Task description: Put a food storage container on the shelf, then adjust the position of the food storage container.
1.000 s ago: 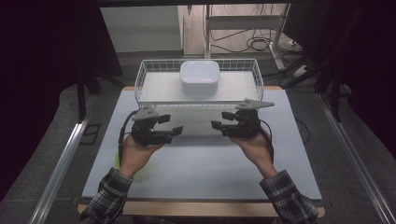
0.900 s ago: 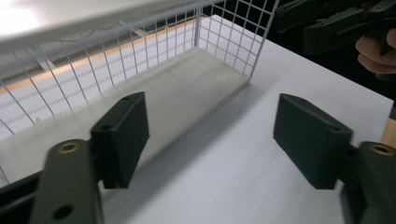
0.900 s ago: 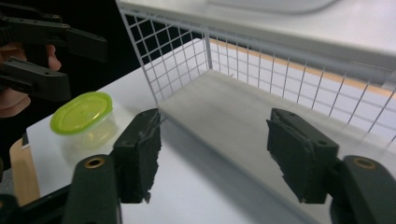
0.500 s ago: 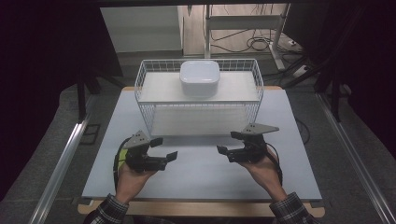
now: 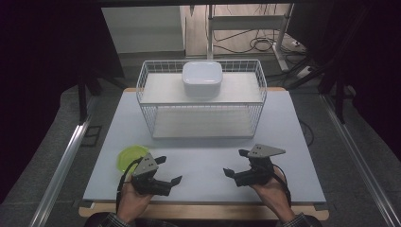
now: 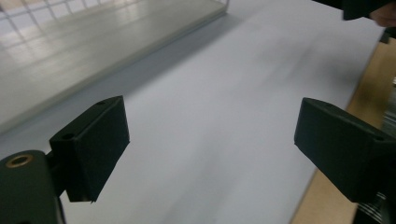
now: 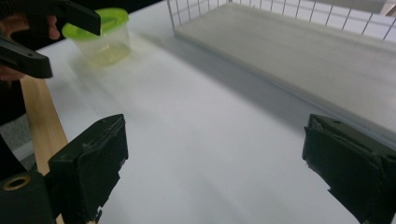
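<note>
My left gripper (image 5: 170,169) hovers low over the near left of the white mat (image 5: 203,151). Its jaws have just been opening and stand wide apart with nothing between them (image 6: 210,154). My right gripper (image 5: 233,162) mirrors it at the near right, jaws also just opened, with only bare mat between them (image 7: 215,163). A clear tub with a lime-green lid (image 5: 130,156) sits just left of the left gripper, apart from it; in the right gripper view the tub (image 7: 100,39) is behind the left gripper (image 7: 46,32).
A white wire rack (image 5: 201,101) with two shelves stands across the far half of the mat. A white lidded box (image 5: 202,78) rests on its upper shelf. The wooden table edge (image 5: 203,210) runs just under both hands.
Both hands have drawn back from the rack toward the near edge and sunk lower. Both pairs of jaws have spread wider. The green-lidded tub has come into sight beside the left hand.
</note>
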